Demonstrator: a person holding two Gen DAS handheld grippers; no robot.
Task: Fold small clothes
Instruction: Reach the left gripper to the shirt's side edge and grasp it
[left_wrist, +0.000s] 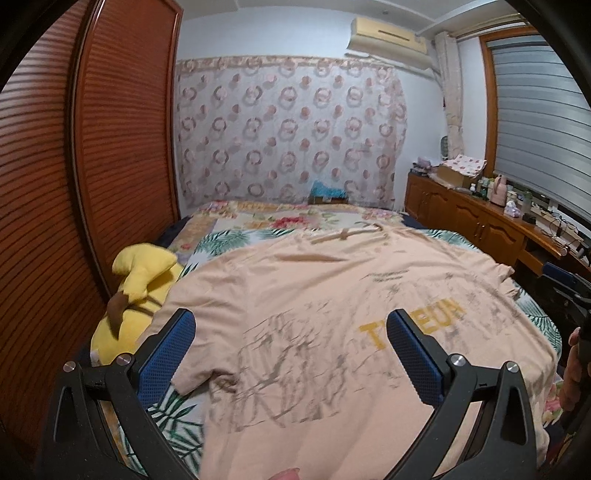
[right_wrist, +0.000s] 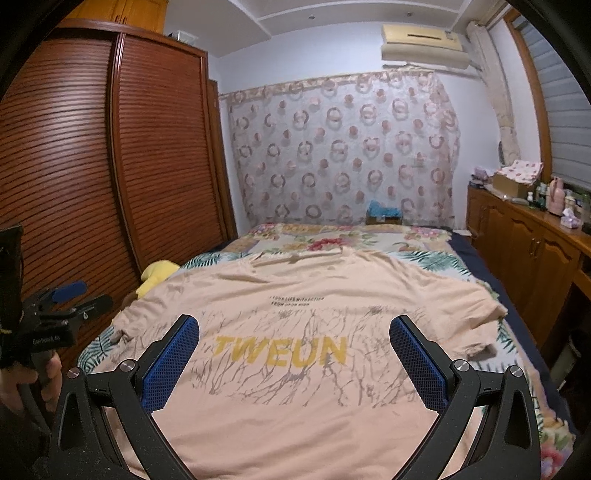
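A peach T-shirt (left_wrist: 332, 295) with yellow "TWEUN" lettering and grey branch print lies spread flat on the bed, collar at the far end; it also shows in the right wrist view (right_wrist: 295, 295). My left gripper (left_wrist: 291, 328) is open and empty, hovering over the shirt's lower left part, near its left sleeve (left_wrist: 192, 373). My right gripper (right_wrist: 295, 332) is open and empty above the shirt's lower middle. The left gripper also appears at the left edge of the right wrist view (right_wrist: 70, 295).
The bed (right_wrist: 369, 236) has a floral cover. A yellow plush toy (left_wrist: 136, 295) lies at the bed's left edge beside the louvred wardrobe (left_wrist: 110, 147). A wooden cabinet (right_wrist: 535, 251) with bottles and clutter runs along the right. A patterned curtain (right_wrist: 343, 155) hangs behind.
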